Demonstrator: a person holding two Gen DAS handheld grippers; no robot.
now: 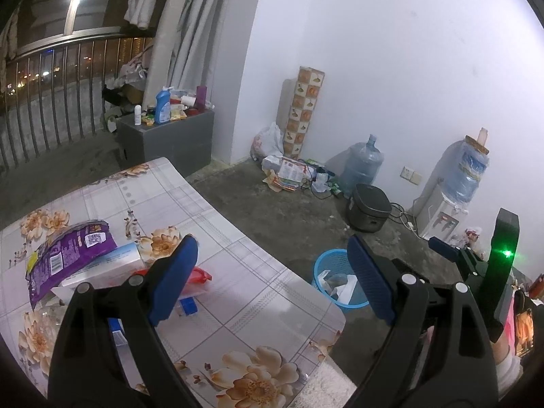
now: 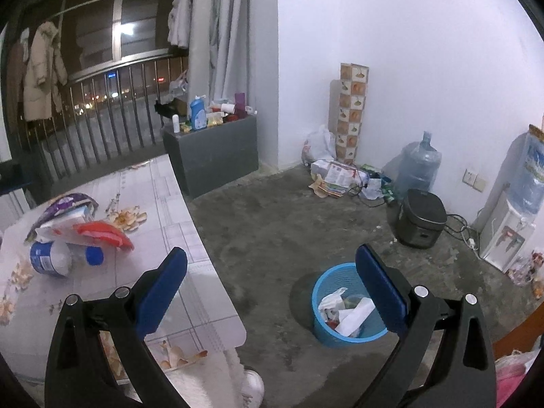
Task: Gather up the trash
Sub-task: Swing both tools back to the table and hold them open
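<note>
1. State: left gripper (image 1: pixel 272 278) jaws wide apart, nothing between; right gripper (image 2: pixel 272 285) same, empty; both hover over the near table (image 1: pixel 258 292) edge.
2. Trash pile sits fwd-left of both grippers on the table: purple bag (image 1: pixel 68 255) on top of a white box (image 1: pixel 112 261), red wrapper (image 2: pixel 102 234) beside it, bottle (image 2: pixel 51 258) w/ blue cap lying on its side, nearest the right gripper's left finger.
3. Bin (image 2: pixel 343 306) on the floor, fwd-right and below the right gripper; already part full.
4. Likely step: pick next item; my call is the right gripper takes the bottle, left takes the bag.
5. Bottle: approach across its axis, clamp mid-body; round, prob. rolls if nudged, so close square on it.
6. Bag: crinkly, slides; pinch an edge, lift straight up so the box underneath isn't dragged off.
7. Carry over the bin rim, release low; light stuff can miss.
</note>
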